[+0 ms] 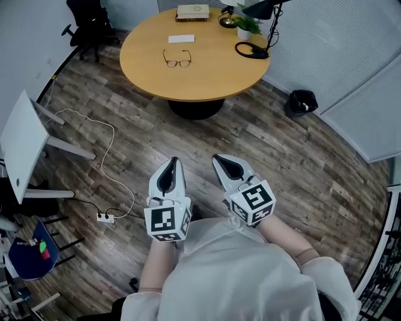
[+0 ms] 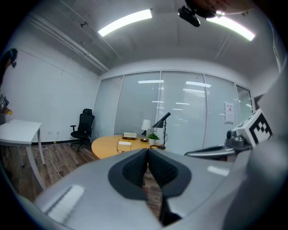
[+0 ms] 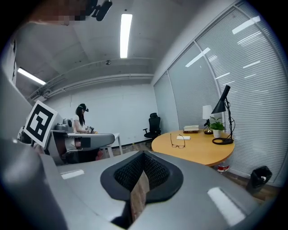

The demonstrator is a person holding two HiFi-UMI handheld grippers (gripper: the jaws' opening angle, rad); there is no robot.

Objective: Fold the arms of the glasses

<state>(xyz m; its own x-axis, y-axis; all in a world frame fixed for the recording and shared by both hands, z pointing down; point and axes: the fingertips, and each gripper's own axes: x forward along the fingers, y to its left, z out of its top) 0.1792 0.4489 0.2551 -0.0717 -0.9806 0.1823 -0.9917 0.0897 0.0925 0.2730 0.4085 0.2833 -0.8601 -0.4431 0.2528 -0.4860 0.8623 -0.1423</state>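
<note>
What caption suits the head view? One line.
Unfolded glasses on the table, far from the shut left gripper and right gripper.

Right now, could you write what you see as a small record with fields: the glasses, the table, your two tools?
Glasses: lying on the round table, arms look unfolded, untouched
Left tool: jaws together, empty, over the floor, well short of the table
Right tool: jaws together, empty, beside the left one
Also on table: flat white item, books, potted plant, black lamp
On floor: black bin
Task progress: not started
</note>
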